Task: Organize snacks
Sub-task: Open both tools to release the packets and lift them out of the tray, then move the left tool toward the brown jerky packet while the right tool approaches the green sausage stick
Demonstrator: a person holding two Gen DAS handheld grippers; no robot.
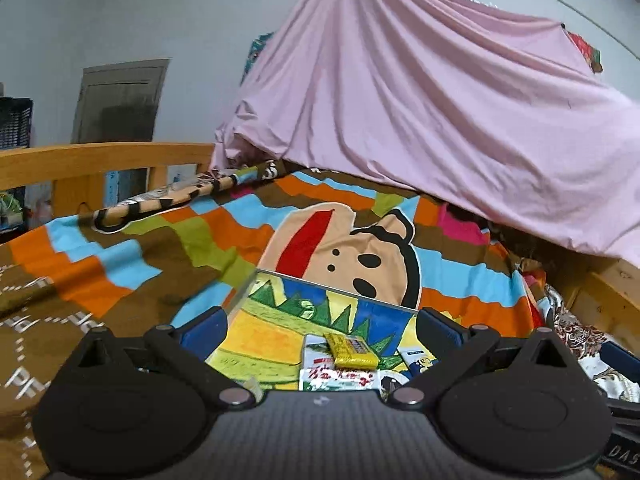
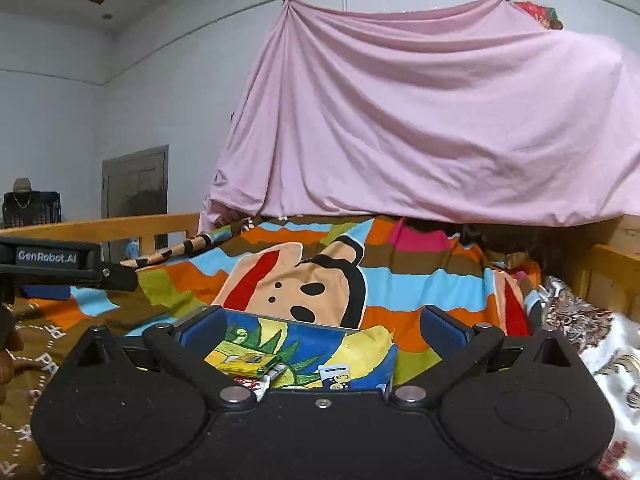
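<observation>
Two hand-held grippers hover over a bed, each with its blue-padded jaws spread wide and nothing between them. The left hand-held gripper looks down on a box with a painted lining of green, yellow and blue, standing on the bright patchwork blanket with its cartoon dog face. Inside the box lie the snacks: a yellow packet resting across a white and green packet, with a white and blue packet just to the right of them. The right hand-held gripper faces the same box from a lower angle; there the yellow packet lies at the left, the white and blue one near the middle, and a bit of the white and green packet peeps out under the yellow one. The body of the left tool juts in at the left edge of the right wrist view. Behind the blanket a pink sheet hangs in deep folds, and a wooden bed rail runs along the far left side.
</observation>
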